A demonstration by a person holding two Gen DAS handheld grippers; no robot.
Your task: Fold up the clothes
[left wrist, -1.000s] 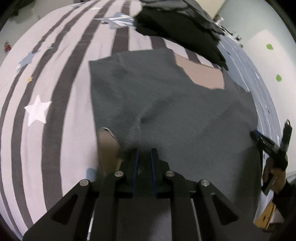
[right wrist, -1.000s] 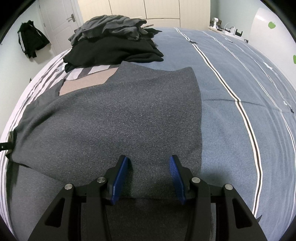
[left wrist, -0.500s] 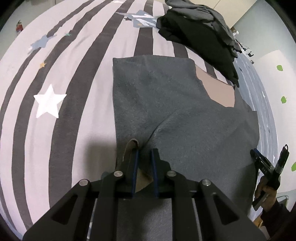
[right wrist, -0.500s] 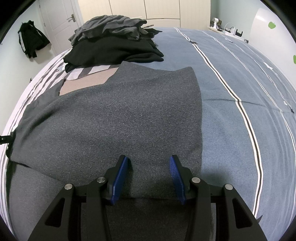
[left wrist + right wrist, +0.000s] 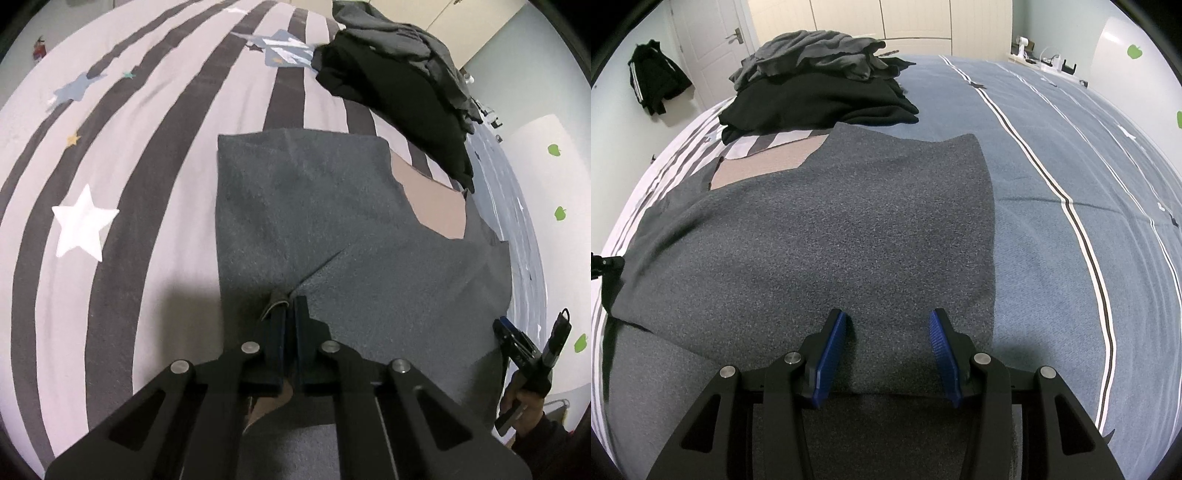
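Here my left gripper (image 5: 290,306) has its jaws pressed together, pinching a folded-up edge of the grey garment (image 5: 314,206) near me, and a bit of tan lining peeks out there. My right gripper (image 5: 886,332) has its jaws spread apart, hanging just over the near edge of the same garment, with nothing pinched. The garment lies flat across the middle of the bed (image 5: 1071,147), with a tan patch (image 5: 764,162) showing on its far left part. Far behind it sits a pile of dark clothes (image 5: 820,92). A black jacket (image 5: 655,81) hangs by the door, far left.
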